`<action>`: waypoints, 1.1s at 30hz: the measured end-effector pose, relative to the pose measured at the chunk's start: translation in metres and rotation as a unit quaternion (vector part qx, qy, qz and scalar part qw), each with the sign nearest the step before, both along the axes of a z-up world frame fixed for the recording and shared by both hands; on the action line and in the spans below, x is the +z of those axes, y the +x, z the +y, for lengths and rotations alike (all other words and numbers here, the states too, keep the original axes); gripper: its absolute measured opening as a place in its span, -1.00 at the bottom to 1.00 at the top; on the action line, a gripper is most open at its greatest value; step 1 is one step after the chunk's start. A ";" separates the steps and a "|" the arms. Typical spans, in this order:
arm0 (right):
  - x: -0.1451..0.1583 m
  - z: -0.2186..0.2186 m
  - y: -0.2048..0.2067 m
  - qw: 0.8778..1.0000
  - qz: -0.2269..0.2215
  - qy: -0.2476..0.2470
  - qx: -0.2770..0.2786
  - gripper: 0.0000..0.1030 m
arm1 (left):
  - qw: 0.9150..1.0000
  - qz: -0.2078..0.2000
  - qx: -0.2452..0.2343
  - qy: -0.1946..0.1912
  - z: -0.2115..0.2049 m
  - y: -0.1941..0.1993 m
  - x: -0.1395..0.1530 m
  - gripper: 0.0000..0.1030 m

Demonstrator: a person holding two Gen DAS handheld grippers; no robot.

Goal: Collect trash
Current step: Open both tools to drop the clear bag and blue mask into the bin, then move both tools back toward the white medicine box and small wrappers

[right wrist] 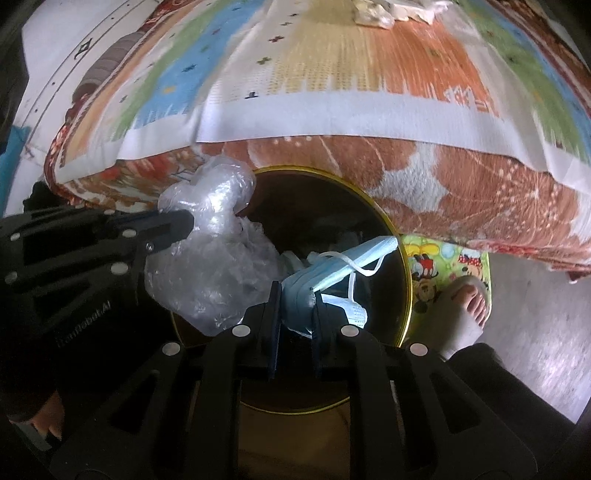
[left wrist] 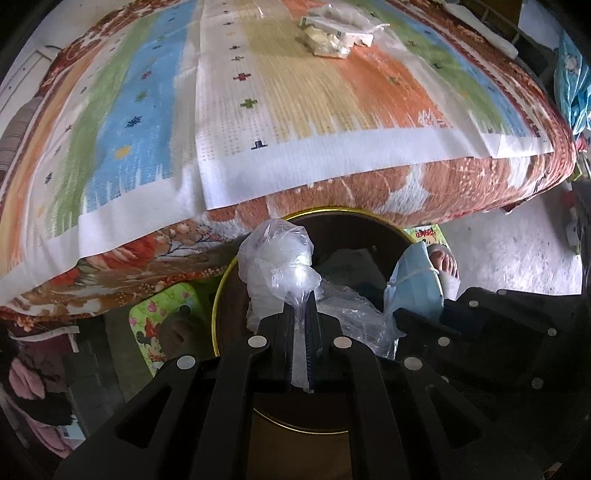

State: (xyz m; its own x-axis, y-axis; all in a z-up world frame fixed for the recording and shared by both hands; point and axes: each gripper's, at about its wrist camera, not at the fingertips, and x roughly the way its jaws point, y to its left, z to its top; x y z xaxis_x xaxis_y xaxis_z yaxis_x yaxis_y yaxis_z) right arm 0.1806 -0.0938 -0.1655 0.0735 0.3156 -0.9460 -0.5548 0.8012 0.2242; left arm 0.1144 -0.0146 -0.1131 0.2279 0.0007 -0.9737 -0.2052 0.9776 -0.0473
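Observation:
A round dark bin with a gold rim (left wrist: 220, 284) (right wrist: 404, 280) stands on the floor against the bed. My left gripper (left wrist: 303, 299) (right wrist: 181, 225) is shut on a crumpled clear plastic bag (left wrist: 277, 254) (right wrist: 214, 266), which hangs over the bin's left rim. My right gripper (right wrist: 295, 295) points down over the bin's mouth and is shut on a light blue face mask (right wrist: 354, 254) (left wrist: 415, 280); the mask's white ear loops dangle to the right. Some pale rubbish lies deep in the bin, too dark to identify.
The bed carries a striped colourful mat (left wrist: 258, 110) over a red-brown blanket (right wrist: 461, 192). A heap of crumpled white paper (left wrist: 336, 33) lies far back on the mat. A person's bare foot (right wrist: 469, 302) rests on a green cartoon floor mat (right wrist: 432, 266) beside the bin.

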 end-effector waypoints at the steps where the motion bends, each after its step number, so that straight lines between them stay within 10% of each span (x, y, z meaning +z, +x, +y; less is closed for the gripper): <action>1: -0.001 0.000 0.001 1.000 0.001 0.000 -0.003 -0.70 | 1.000 0.001 0.000 0.001 0.000 0.000 -0.001 -0.92; 6: -0.004 -0.005 0.009 0.999 0.016 0.003 -0.029 -0.48 | 1.000 0.006 0.011 -0.014 0.003 0.002 -0.004 -0.85; 12: 0.001 -0.009 0.015 0.999 0.010 0.014 -0.041 -0.03 | 0.996 -0.018 0.063 -0.059 0.023 0.004 0.003 -0.27; 33: 0.075 -0.013 0.055 0.991 -0.113 0.053 -0.047 0.30 | 0.972 -0.155 0.140 -0.111 0.075 0.023 0.065 0.29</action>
State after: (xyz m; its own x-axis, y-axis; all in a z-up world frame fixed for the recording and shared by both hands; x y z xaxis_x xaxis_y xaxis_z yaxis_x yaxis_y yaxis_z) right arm 0.2352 -0.1067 -0.0901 0.3144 0.3946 -0.8634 -0.5239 0.8306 0.1888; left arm 0.1377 0.0605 -0.0483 0.5313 -0.0967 -0.8416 -0.4038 0.8445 -0.3519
